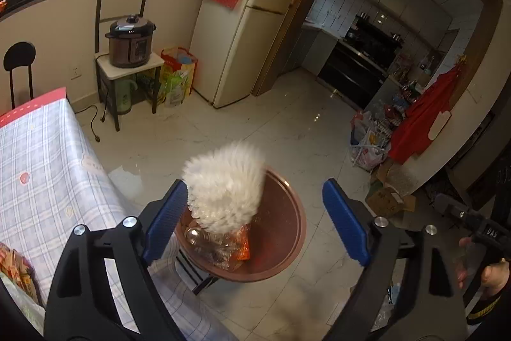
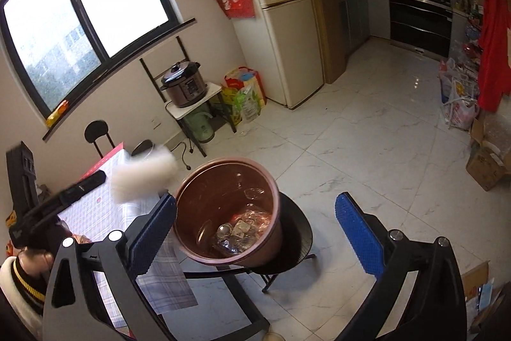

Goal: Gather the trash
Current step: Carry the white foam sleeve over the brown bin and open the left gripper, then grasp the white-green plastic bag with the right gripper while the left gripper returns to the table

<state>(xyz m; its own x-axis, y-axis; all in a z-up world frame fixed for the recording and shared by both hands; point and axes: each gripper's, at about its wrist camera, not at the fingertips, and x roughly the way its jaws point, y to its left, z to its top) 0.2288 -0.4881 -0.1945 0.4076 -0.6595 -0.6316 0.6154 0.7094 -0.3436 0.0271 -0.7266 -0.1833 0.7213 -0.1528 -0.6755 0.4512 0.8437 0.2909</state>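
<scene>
Trash, a white crumpled wad (image 1: 223,184), hung blurred in mid-air just above the brown bin (image 1: 284,245), free of my left tool (image 1: 255,219), whose blue pads stood spread wide, touching nothing. The bin sat on a black stool beside the checked worktop (image 1: 48,168), handy for dropping, wrappers already inside. My right tool (image 2: 255,232) gaped empty over the rim, probably done releasing too

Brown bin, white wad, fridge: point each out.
brown bin (image 2: 204,197), right wrist view, bare inner wall.
white wad (image 1: 223,187), left wrist view, blurred middle.
fridge (image 2: 284,47), right wrist view, lower door.
</scene>
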